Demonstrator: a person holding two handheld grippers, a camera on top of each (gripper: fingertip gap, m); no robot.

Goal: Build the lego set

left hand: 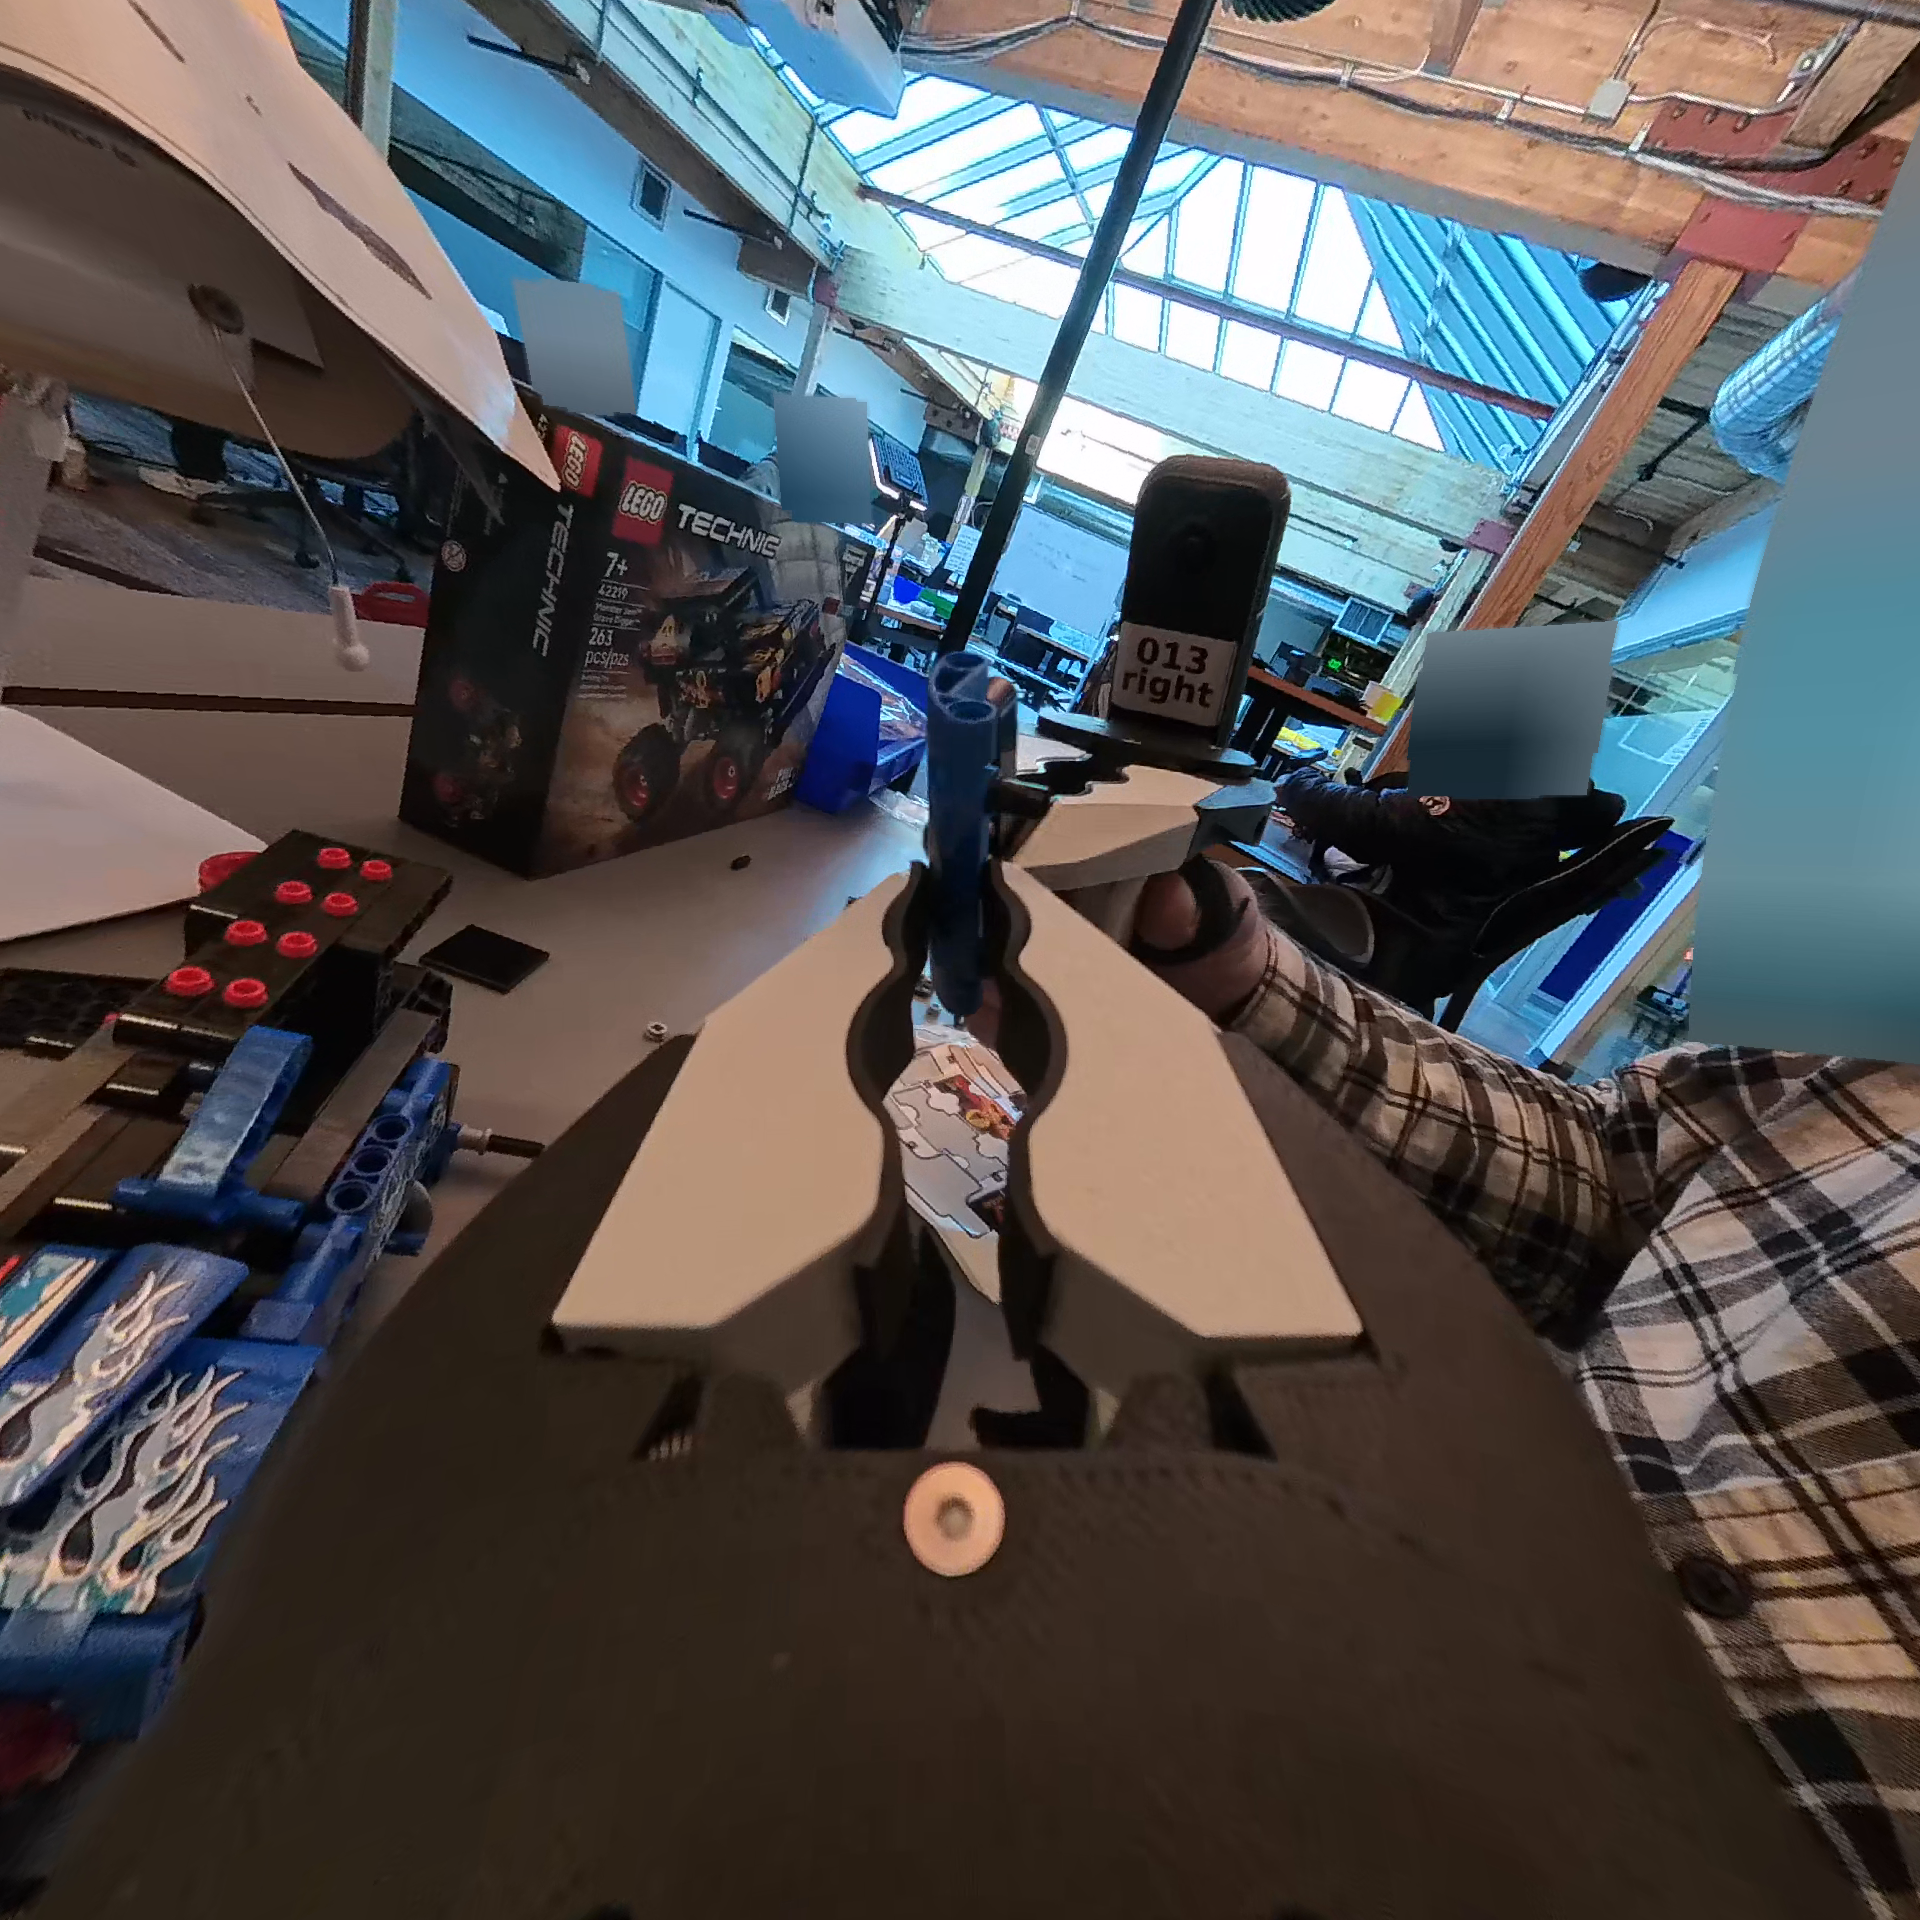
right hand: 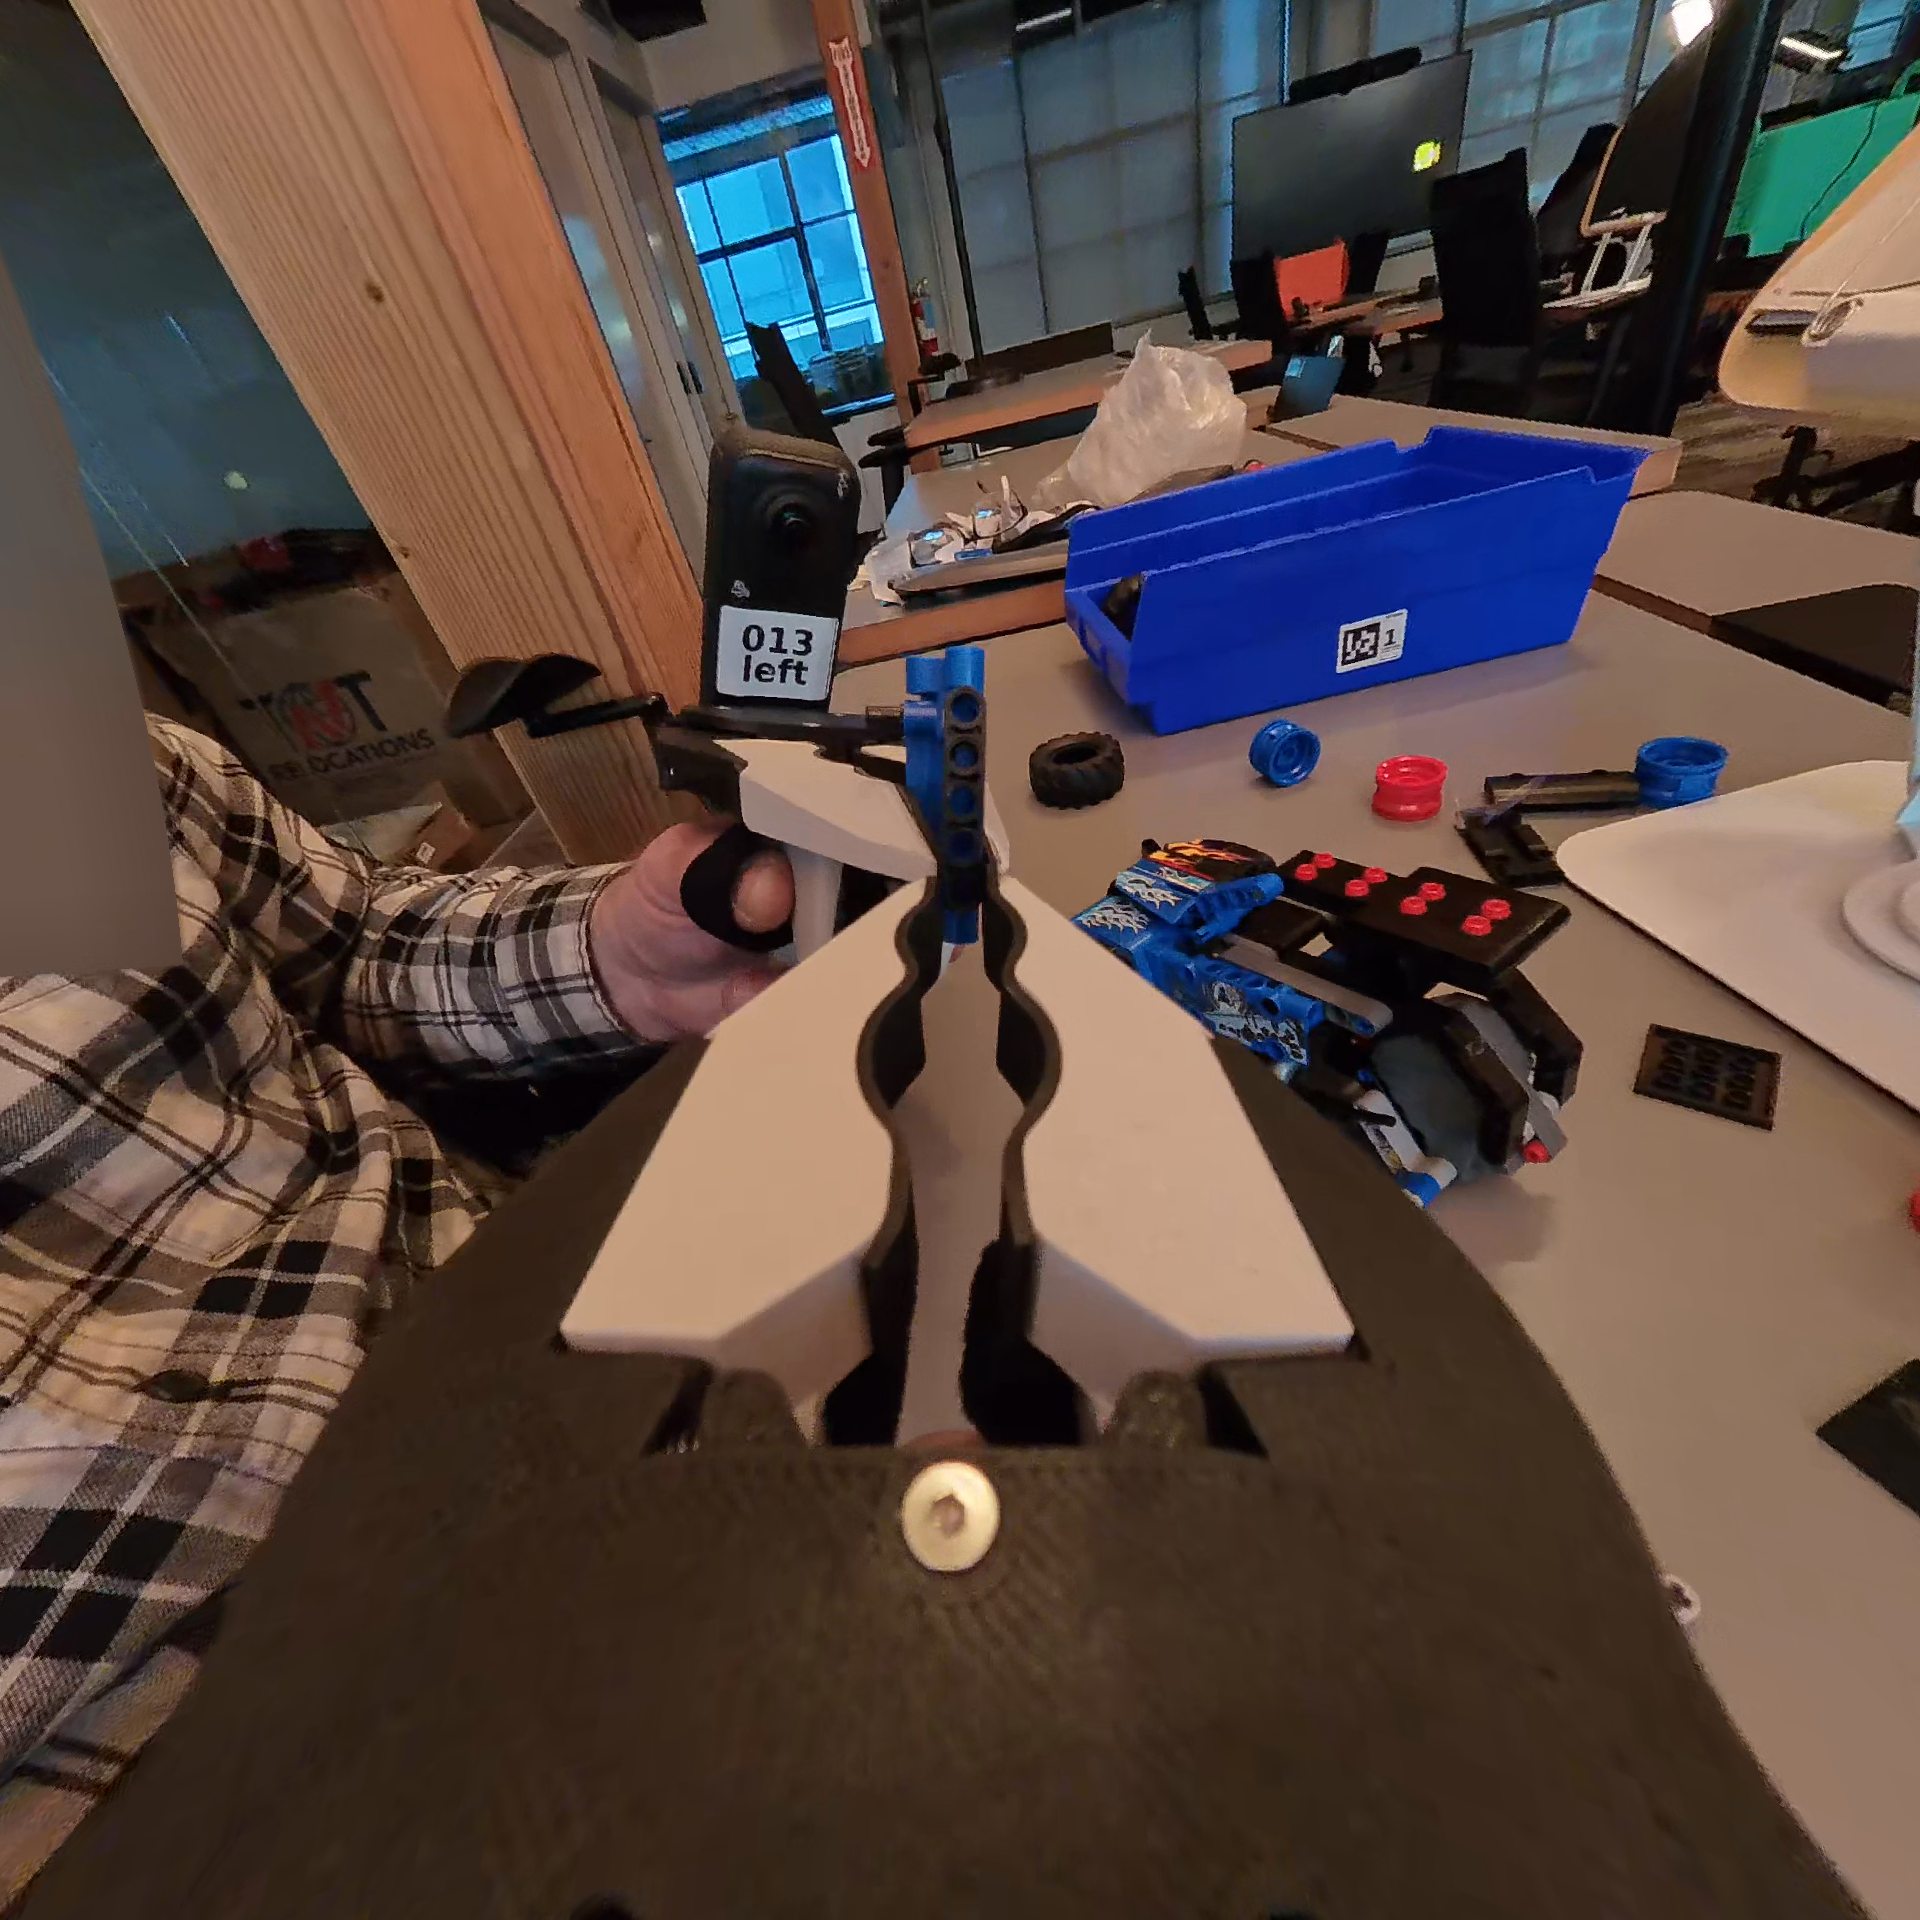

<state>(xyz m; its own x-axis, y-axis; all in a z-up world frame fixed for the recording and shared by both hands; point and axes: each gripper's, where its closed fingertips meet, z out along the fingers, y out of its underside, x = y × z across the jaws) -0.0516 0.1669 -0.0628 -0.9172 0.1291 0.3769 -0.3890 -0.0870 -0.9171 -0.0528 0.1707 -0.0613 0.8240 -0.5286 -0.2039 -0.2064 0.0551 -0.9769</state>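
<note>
A blue Lego beam [left hand: 961, 831] with a row of holes stands upright in the air between both grippers; it also shows in the right wrist view [right hand: 961, 790]. My left gripper [left hand: 958, 896] is shut on its lower end. My right gripper [right hand: 961, 902] is shut on the same beam from the opposite side. Each gripper shows beyond the beam in the other's view: the right one [left hand: 1112, 821] and the left one [right hand: 831, 795]. The partly built blue and black truck [right hand: 1351, 997] with red pins lies on the table to the right; it also shows at the left [left hand: 260, 1039].
The Lego box [left hand: 623, 665] stands behind on the grey table [right hand: 1558, 1351]. A blue bin [right hand: 1351, 582], a black tyre [right hand: 1075, 769], a blue rim [right hand: 1283, 750], a red rim [right hand: 1408, 787] and a black grille tile [right hand: 1704, 1075] lie around. A printed sheet [left hand: 956, 1122] lies below the left gripper. Both grippers' tips are close together, under 4 cm apart. The black grille tile [right hand: 1704, 1075] is about equally far from each gripper, around 25 cm.
</note>
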